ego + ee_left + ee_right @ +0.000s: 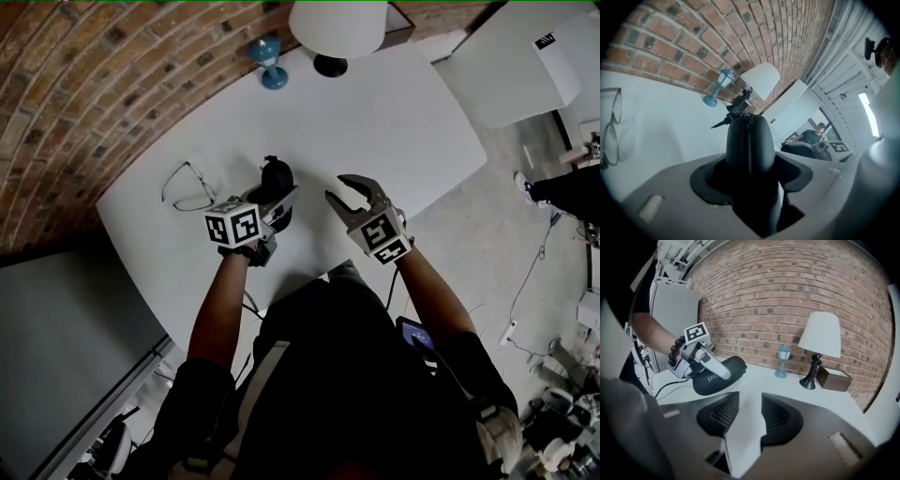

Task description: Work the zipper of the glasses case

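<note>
**Glasses case secured in the left claw; zipper pull not yet taken**

Nearest the person, over the near edge of the white table, the left gripper is clamped on the black glasses case. The jaws stand fairly wide across the case body, which appears to be held just clear of the tabletop. A seam taken to be the zipper track runs down the face of the case turned toward that gripper. The slider's place cannot be fixed.

Just beside it, the right gripper is held with its jaws narrowly apart. Nothing is gripped; only bare tabletop is seen between the pads.

A pair of eyeglasses is noted further off, toward the left edge. A blue lantern ornament and a white-shaded lamp stand at the far edge.

Assessment: the case is braced and the reach for the zipper is in hand. The pull must next be located, pinched finely by the right jaws and drawn along the track while the left grip is held steady.
</note>
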Tool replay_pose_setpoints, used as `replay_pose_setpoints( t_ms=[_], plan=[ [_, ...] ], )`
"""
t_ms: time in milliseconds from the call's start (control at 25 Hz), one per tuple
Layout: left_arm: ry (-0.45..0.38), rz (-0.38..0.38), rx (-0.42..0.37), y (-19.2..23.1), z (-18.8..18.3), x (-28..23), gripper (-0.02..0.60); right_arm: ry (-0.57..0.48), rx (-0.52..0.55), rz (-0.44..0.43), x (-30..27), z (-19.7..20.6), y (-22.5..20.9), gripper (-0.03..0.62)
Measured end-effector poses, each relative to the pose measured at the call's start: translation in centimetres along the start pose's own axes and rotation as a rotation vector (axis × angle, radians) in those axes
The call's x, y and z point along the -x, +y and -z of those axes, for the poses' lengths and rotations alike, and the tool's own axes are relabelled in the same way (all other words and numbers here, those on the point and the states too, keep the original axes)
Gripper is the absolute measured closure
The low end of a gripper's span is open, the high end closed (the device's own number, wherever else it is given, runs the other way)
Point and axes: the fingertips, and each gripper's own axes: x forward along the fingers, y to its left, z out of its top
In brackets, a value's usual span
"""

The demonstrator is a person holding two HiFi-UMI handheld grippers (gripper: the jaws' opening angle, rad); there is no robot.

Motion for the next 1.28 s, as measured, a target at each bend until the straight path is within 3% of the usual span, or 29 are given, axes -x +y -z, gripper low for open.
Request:
replay_pose_setpoints(
  t_ms=[320,560,760,1120,1280],
  plan=[
    [0.095,-0.091,-0.318,-2.4,-2.7,1.8,0.307,-0.087,0.070,-0.028,0.8,-5.5,-0.4,0.491],
    [0.214,-0.262,-0.708,-3.8,-3.8,3.8,0.307,-0.195,-0.082,-0.151,1.3,-10.7,1.1,0.494],
    [0.319,-0.359,-1.026,-4.3,-3.7,5.0,0.307,-0.232,-0.186,-0.256,1.5,-13.4,3.2,0.494],
    [0.392,-0.451,-1.379,-5.5,-4.1,5.6,0.307,-0.220,-0.142,-0.278,1.6,-13.4,4.4,0.480],
    [0.406,-0.477,-1.476,-5.4,-4.4,5.9,0.307,-0.218,-0.100,-0.277,1.6,-13.2,5.2,0.471]
  ],
)
